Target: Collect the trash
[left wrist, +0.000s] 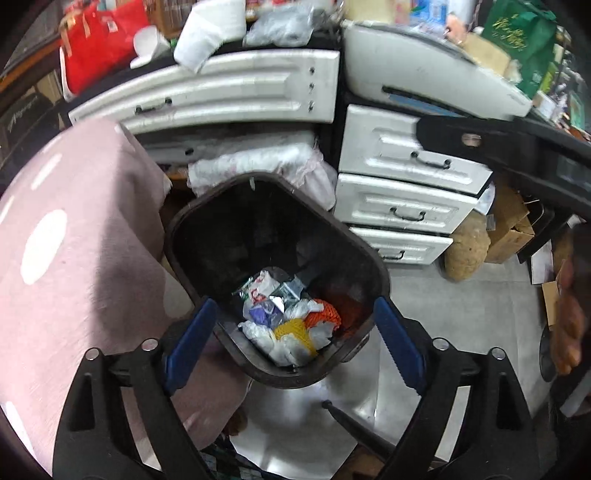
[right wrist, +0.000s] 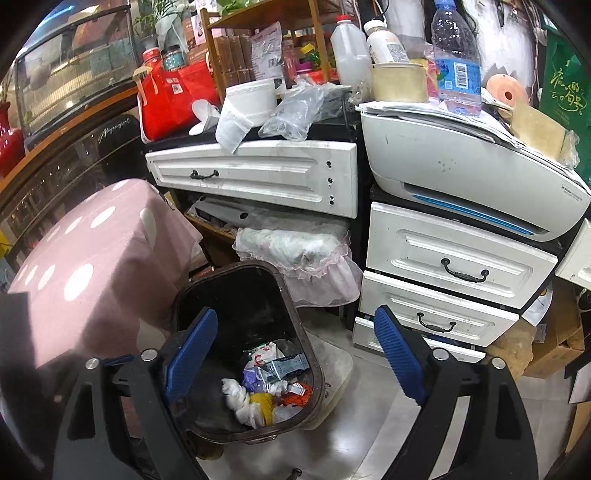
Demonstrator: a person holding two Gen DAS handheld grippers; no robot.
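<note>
Both grippers (left wrist: 291, 347) (right wrist: 295, 354) gape empty over the trash bin (left wrist: 177, 236), labels unreadable

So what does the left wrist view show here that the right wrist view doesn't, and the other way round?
Only the left wrist view shows the right gripper's black body crossing at upper right, and a hand at the right edge.

Only the right wrist view shows the clear water bottle, the white jug and the wooden shelf.

Both show the dark trash bin with crumpled trash inside, the pink dotted cloth, the white drawers, and open blue-padded fingers, empty.
</note>
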